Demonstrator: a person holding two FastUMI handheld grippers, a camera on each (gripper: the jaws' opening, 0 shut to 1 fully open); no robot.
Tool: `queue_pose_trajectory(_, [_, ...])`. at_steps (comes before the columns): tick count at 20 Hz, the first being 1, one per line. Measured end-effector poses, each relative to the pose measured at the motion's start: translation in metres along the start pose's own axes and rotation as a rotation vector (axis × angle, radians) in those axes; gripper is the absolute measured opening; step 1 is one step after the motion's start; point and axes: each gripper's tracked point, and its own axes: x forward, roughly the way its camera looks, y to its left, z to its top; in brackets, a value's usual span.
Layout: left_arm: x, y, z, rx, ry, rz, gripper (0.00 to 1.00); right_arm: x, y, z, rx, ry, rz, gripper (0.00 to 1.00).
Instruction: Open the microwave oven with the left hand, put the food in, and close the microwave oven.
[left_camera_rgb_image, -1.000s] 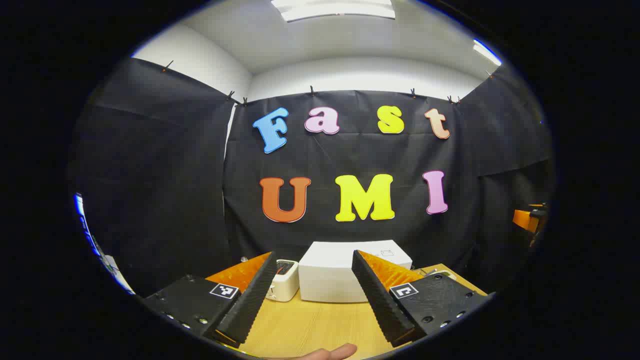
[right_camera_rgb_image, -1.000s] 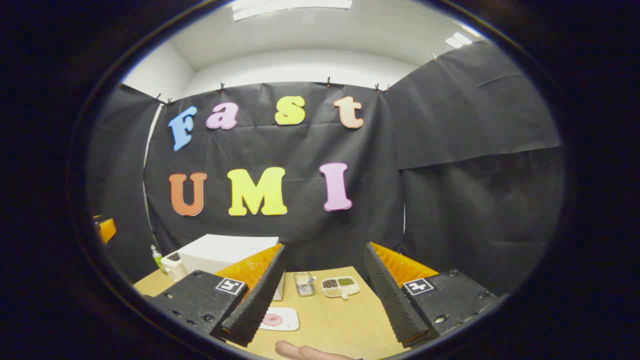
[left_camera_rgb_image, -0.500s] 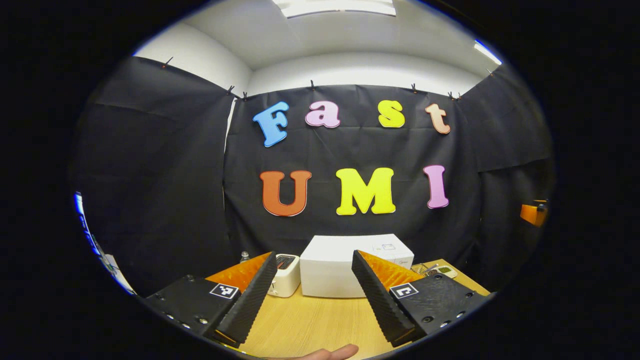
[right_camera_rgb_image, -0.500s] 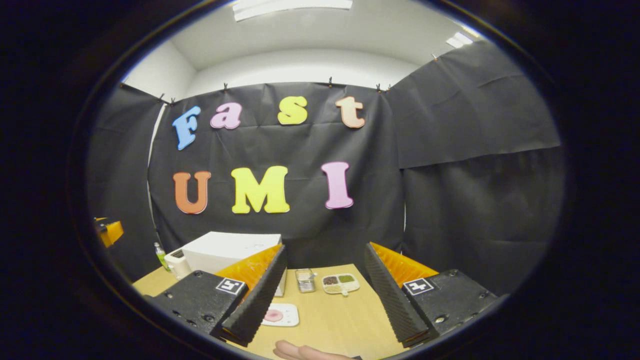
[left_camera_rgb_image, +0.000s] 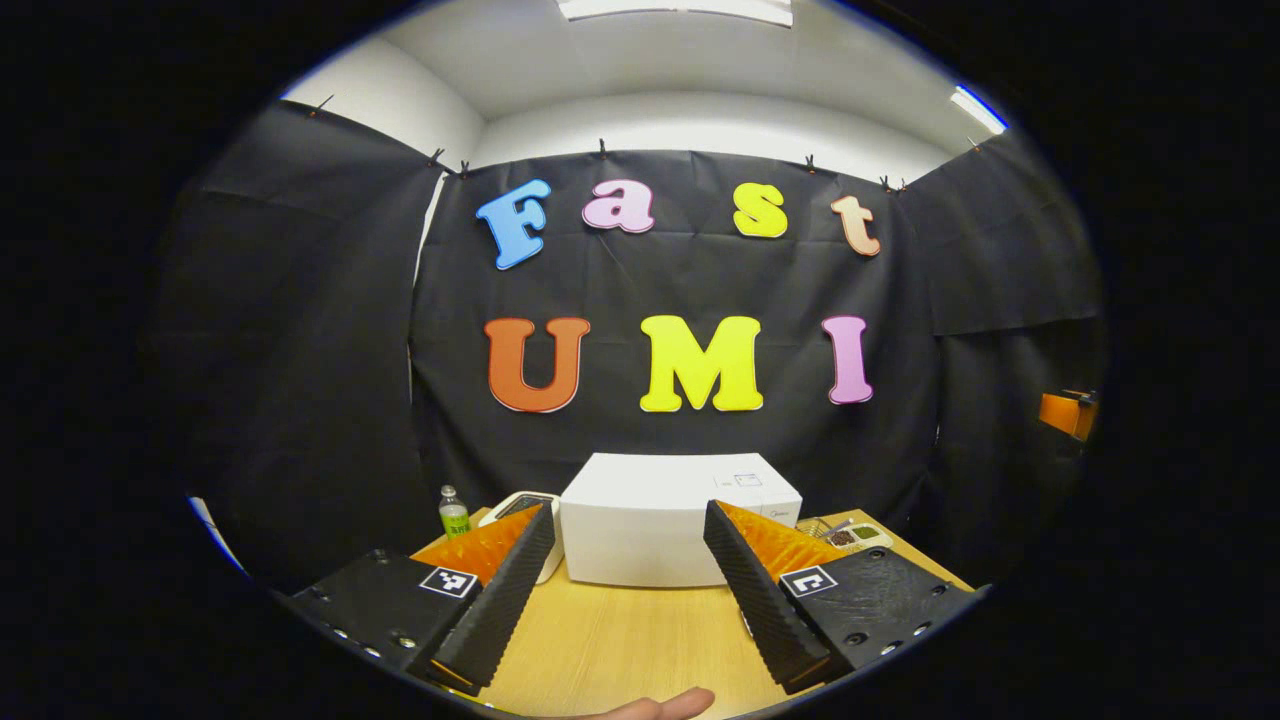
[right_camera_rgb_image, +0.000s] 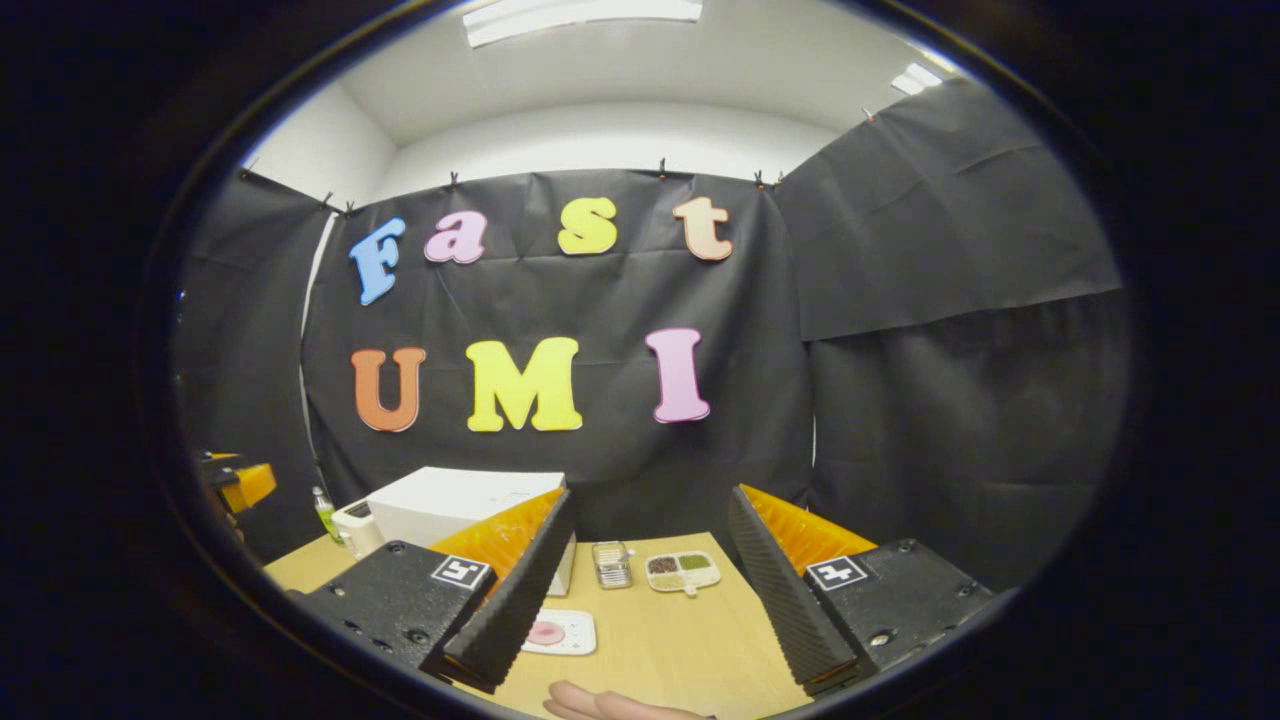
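The left tongs (left_camera_rgb_image: 626, 590) are hovering with their two ribbed fingers spread wide apart, gripping nothing. The right tongs (right_camera_rgb_image: 650, 585) are likewise gaping, empty. A fingertip (left_camera_rgb_image: 665, 706) is peeking in beneath the left tongs, and fingers (right_camera_rgb_image: 610, 705) beneath the right.

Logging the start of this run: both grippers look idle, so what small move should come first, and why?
Probably ease the open left gripper forward toward the white microwave: its jaws hold nothing, bare table lies between, and the door must open before the food goes in.
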Motion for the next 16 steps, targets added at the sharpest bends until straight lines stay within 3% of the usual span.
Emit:
queue_pose_trajectory(1, [0.008, -0.006, -0.006, -0.002, 0.009, -0.012, 0.94, 0.001, -0.002, -0.002, 0.006, -0.003, 0.004, 0.94])
queue_pose_trajectory(3, [0.024, -0.014, -0.015, 0.012, 0.009, -0.01, 0.94, 0.005, -0.004, -0.004, 0.014, -0.011, 0.006, 1.0])
queue_pose_trajectory(7, [0.067, -0.047, -0.052, 0.097, 0.021, -0.029, 0.94, 0.011, -0.011, -0.01, 0.033, -0.022, 0.025, 0.95])
queue_pose_trajectory(8, [0.077, -0.061, -0.062, 0.093, 0.027, -0.056, 0.94, 0.012, -0.014, -0.011, 0.037, -0.026, 0.033, 1.0])
queue_pose_trajectory(14, [0.145, -0.112, -0.118, -0.011, 0.065, -0.122, 0.95, 0.018, -0.039, -0.018, 0.012, -0.037, 0.0, 1.0])
queue_pose_trajectory(16, [0.167, -0.134, -0.137, -0.062, 0.088, -0.179, 0.95, 0.018, -0.045, -0.023, 0.001, -0.024, 0.003, 1.0])
